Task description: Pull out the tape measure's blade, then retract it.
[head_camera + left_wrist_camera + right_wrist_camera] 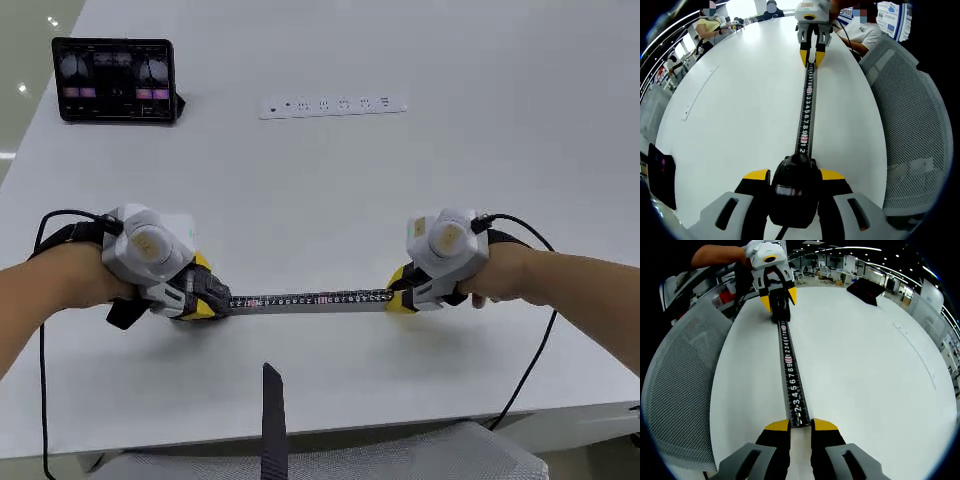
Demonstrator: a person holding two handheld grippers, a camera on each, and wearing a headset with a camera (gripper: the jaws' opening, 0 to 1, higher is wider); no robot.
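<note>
Both tape measure ends inside jaws.

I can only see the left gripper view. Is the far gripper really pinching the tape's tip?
Observer: Yes. The right gripper view shows the right gripper shut on the black numbered blade by its smallest numbers.
Child: What's the dark slab at my view's edge?
Observer: In the head view, it's a black tablet, propped up, screen lit.
Child: Who holds mine?
Observer: A hand grips the left gripper, shut on the black tape-measure case.
</note>
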